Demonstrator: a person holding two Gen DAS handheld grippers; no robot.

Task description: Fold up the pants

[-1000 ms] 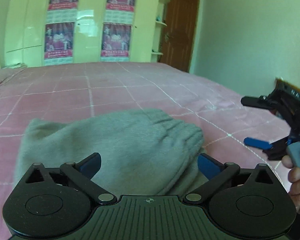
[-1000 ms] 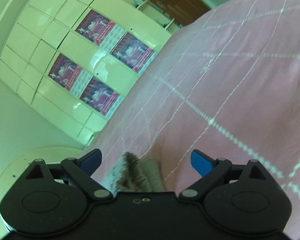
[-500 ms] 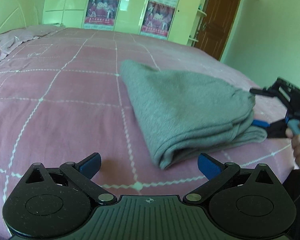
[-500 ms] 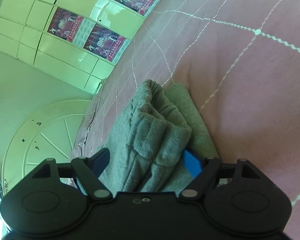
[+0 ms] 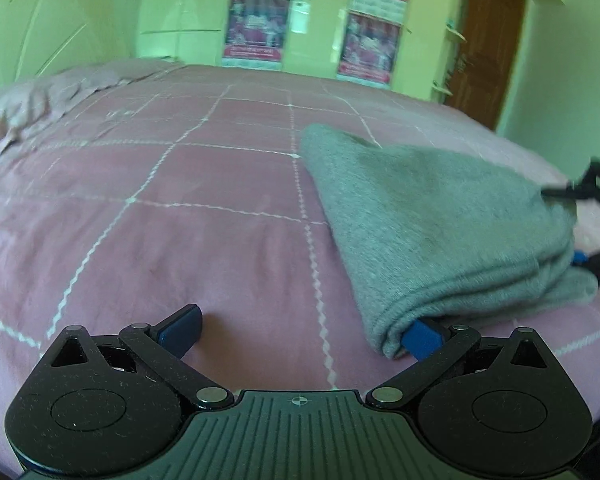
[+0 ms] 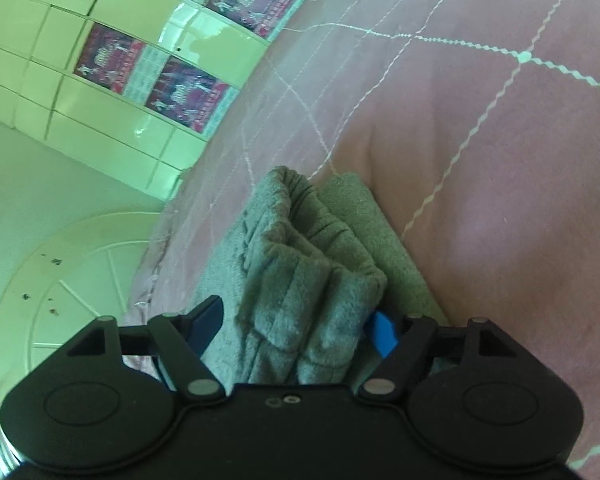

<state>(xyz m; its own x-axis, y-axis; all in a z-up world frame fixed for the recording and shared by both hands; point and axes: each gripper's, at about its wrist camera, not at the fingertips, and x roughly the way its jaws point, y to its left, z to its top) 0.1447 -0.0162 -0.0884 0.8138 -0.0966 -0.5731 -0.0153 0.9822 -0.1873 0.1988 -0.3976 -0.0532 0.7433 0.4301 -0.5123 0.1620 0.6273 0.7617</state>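
The pants (image 5: pixel 440 232), grey and fleecy, are seen folded into a thick stack on the bed (image 5: pixel 180 220), toward the right side in the left wrist view. Several layers are shown along the near edge of the stack, and the gathered waistband (image 6: pixel 300 248) is turned toward the right wrist camera.

The left tongs (image 5: pixel 300 334) are held wide apart, low over the bed. The right blue pad (image 5: pixel 424 336) is pressed against the near corner of the stack, perhaps tucked just under the top layers, though blur keeps this from being settled; the left pad (image 5: pixel 180 326) is set over bare sheet, well apart from the cloth.

The right tongs (image 6: pixel 296 326) are spread on either side of the waistband end, with the bunched folds lying between the pads; they are not closed on the cloth. In the left wrist view these tongs are glimpsed at the far right edge of the stack.

The bed is covered with a pink sheet crossed by white stitched lines. Beyond it, a pale green wardrobe (image 5: pixel 172 12) with posters (image 5: pixel 256 24) and a brown door (image 5: pixel 488 48) are seen.
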